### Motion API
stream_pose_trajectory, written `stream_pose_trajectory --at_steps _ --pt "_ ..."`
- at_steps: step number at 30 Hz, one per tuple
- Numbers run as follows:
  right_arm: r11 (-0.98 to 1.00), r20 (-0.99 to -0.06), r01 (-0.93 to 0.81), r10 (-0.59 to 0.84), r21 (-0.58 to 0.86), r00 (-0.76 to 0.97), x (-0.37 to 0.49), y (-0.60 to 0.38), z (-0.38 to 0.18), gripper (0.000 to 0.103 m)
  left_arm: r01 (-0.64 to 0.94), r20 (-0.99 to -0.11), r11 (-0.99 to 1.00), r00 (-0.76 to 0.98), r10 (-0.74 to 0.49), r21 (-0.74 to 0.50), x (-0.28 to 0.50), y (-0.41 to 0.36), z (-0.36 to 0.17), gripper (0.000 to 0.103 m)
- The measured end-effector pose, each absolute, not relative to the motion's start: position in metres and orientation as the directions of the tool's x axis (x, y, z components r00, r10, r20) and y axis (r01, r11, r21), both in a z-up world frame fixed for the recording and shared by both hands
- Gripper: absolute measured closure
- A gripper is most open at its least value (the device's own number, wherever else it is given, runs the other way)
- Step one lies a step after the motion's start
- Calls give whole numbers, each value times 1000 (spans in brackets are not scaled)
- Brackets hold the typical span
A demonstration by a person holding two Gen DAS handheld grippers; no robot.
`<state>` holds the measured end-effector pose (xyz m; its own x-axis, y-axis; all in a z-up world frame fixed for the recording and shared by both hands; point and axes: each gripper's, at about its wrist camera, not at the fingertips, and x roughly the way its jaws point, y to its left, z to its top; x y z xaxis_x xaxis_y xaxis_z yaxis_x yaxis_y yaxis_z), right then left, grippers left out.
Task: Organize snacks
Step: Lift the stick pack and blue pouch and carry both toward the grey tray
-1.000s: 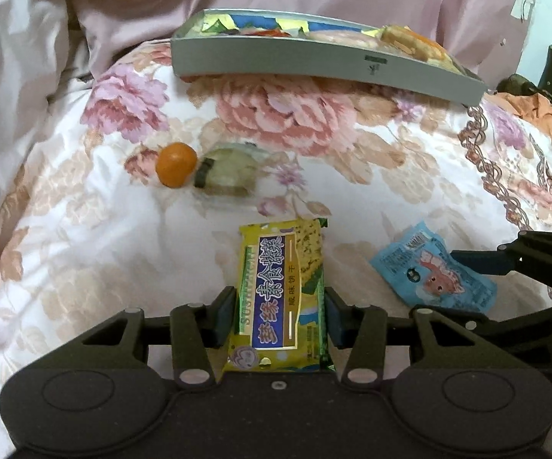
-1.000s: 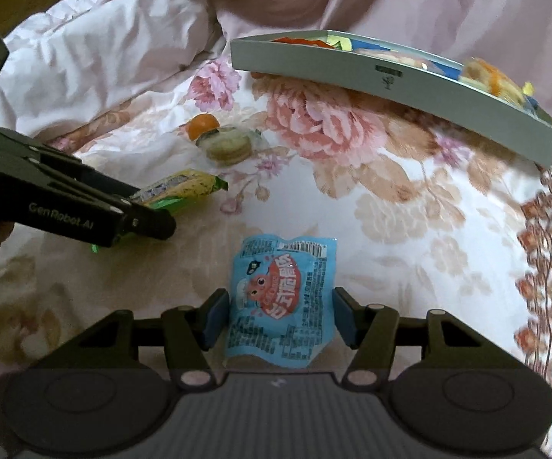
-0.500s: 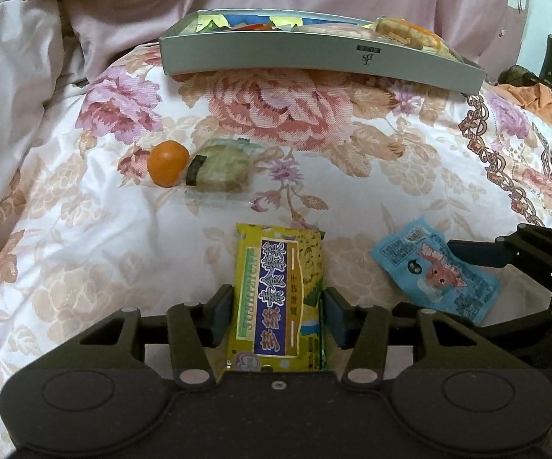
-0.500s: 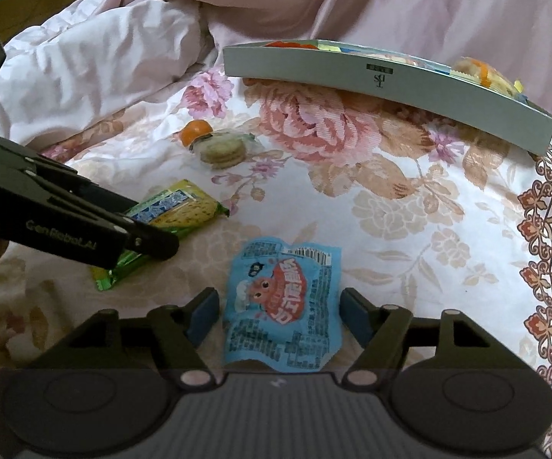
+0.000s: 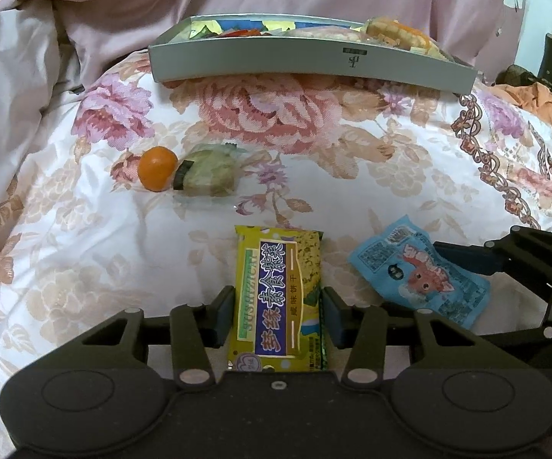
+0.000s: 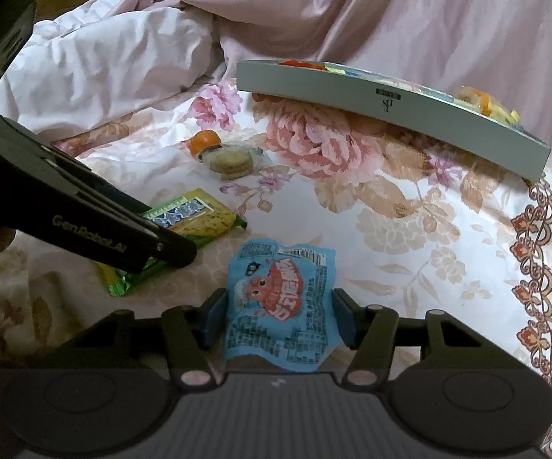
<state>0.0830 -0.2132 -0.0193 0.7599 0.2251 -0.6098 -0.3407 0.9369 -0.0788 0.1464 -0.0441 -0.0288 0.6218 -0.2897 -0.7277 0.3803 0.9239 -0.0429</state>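
1. Now the right gripper has narrowed again around the blue snack pouch — fingers touching its sides on the bed.
2. Left gripper still clamps the yellow cracker packet — tray next, likely.

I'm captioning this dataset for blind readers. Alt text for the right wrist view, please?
The right gripper closes on a blue snack packet above a floral bedspread. The left gripper holds a yellow cracker packet beside it; a grey tray of snacks sits beyond.
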Motion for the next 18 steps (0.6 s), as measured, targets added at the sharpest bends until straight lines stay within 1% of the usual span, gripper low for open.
stream_pose_trajectory --at_steps 8,18 --pt "935 -572 -318 177 -156 801 79 -212 -16 41 368 -708 929 646 -285 -38 144 -46 -26 53" --pt "930 -507 -283 132 -235 852 75 -213 -11 41 340 -674 938 677 -294 -68 141 -46 -21 53"
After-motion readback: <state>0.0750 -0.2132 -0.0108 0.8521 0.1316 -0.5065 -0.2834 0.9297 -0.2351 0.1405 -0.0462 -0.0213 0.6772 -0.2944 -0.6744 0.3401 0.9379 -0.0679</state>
